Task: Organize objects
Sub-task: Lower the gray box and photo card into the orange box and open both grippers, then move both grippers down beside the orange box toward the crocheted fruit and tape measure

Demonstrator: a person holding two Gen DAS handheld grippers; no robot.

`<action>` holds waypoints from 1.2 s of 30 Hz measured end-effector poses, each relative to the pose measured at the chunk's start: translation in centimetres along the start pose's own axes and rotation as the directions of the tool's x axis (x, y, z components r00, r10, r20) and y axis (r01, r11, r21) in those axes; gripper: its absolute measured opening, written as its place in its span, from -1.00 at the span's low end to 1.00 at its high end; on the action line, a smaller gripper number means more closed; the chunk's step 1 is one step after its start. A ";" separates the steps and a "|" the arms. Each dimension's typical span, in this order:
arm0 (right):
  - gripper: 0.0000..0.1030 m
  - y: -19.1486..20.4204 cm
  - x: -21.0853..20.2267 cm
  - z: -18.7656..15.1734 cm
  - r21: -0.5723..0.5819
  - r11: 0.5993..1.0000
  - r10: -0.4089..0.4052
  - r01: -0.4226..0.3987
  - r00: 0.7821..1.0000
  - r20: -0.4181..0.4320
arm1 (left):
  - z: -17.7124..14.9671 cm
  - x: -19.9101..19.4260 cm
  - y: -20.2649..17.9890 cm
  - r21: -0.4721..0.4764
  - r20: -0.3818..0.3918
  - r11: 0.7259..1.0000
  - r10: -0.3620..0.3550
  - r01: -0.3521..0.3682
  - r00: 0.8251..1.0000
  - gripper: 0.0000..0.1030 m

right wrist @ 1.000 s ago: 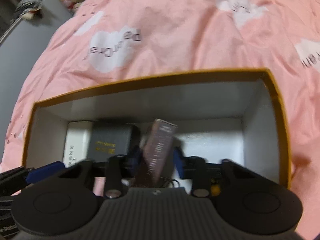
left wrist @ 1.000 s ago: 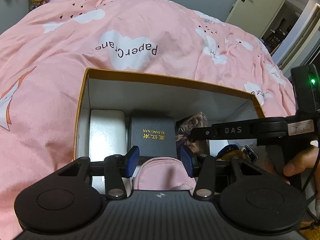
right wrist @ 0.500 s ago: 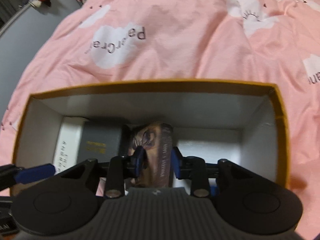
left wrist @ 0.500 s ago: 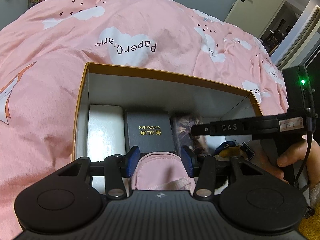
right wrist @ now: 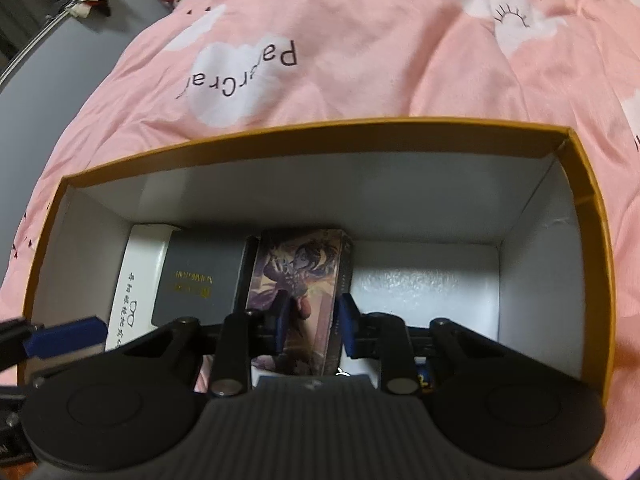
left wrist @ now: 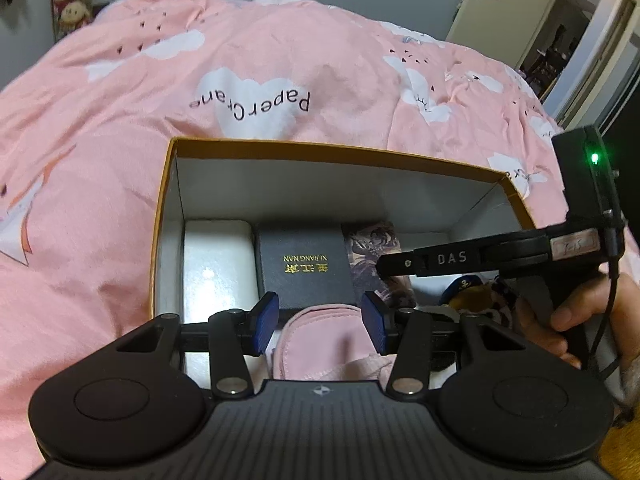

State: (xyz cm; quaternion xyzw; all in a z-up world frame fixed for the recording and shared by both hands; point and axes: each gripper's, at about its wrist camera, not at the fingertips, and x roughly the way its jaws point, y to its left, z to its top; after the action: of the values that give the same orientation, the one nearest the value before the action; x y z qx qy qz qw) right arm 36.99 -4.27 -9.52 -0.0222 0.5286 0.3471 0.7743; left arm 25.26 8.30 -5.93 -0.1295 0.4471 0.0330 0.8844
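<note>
An open cardboard box with an orange rim point(left wrist: 320, 149) point(right wrist: 360, 126) lies on the pink bed. Inside, from left to right, lie a white box point(left wrist: 218, 264) point(right wrist: 138, 280), a dark box with gold lettering point(left wrist: 304, 268) point(right wrist: 200, 276) and a purple illustrated box point(left wrist: 372, 248) point(right wrist: 300, 276). My right gripper point(right wrist: 312, 322) has its pads on both sides of the illustrated box, which lies flat on the floor of the cardboard box. My left gripper point(left wrist: 322, 326) is open above a pink pouch point(left wrist: 324, 340) at the box's near side.
The pink quilt with white clouds point(left wrist: 256, 104) surrounds the box. A blue and yellow toy point(left wrist: 466, 290) lies at the box's near right. The box's right part shows bare white floor point(right wrist: 424, 284). A door point(left wrist: 496, 0) stands at the far right.
The right gripper has lowered the illustrated box from a tilted, raised pose down flat beside the dark box. The left gripper has stayed open over the pink pouch.
</note>
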 end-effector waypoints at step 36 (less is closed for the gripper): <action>-0.09 -0.3 -12.5 -20.4 -0.014 0.986 -0.153 0.165 0.943 0.295 | -12.8 -3.3 -10.7 0.415 -0.030 0.890 -0.191 0.186 0.981 0.28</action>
State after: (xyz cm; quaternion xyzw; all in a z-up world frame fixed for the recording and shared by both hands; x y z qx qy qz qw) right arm 18.23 -19.11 -8.12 -0.0283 0.3979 0.2931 0.8689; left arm 15.12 -5.14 -8.38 0.0192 0.4239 -0.1483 0.8933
